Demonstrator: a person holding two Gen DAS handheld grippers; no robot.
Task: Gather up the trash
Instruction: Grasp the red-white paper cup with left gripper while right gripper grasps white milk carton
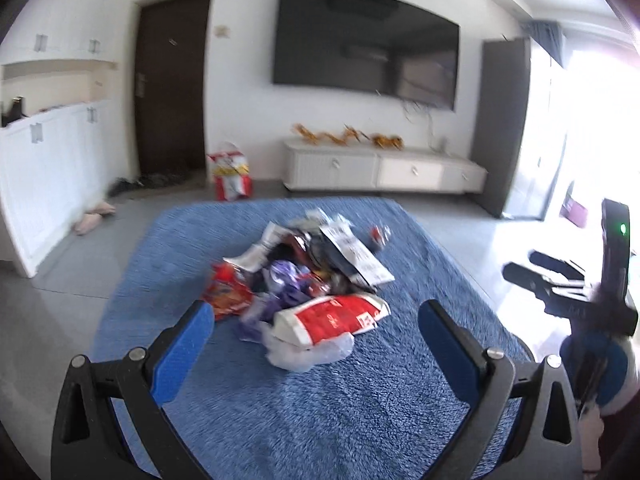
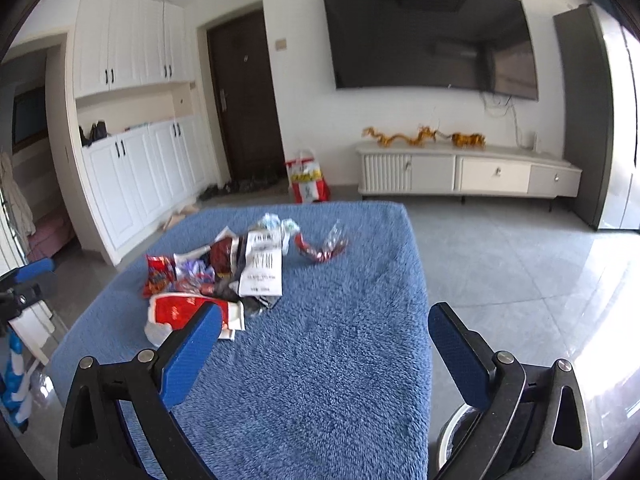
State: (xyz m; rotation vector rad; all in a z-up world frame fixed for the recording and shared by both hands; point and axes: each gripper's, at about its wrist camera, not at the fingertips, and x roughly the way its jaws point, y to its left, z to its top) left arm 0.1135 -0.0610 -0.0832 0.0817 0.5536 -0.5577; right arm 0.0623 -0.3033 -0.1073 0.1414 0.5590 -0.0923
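Observation:
A heap of trash (image 1: 308,272) lies on a blue fuzzy cover (image 1: 360,400): a red and white wrapper (image 1: 332,318), an orange snack bag (image 1: 226,292), purple foil, printed paper (image 1: 356,252) and clear plastic. My left gripper (image 1: 316,322) is open and empty, just short of the red and white wrapper. In the right wrist view the heap (image 2: 224,276) sits left of centre, with a separate red wrapper (image 2: 320,250) further back. My right gripper (image 2: 326,330) is open and empty above the cover (image 2: 320,380), its left finger (image 2: 192,354) in front of the red and white wrapper (image 2: 176,312).
A white TV cabinet (image 2: 468,174) stands under a wall TV (image 2: 432,36). A red and white bag (image 2: 308,180) sits on the floor by a dark door (image 2: 244,96). White cupboards (image 2: 132,168) line the left wall. A round rim (image 2: 452,432) shows at the cover's lower right.

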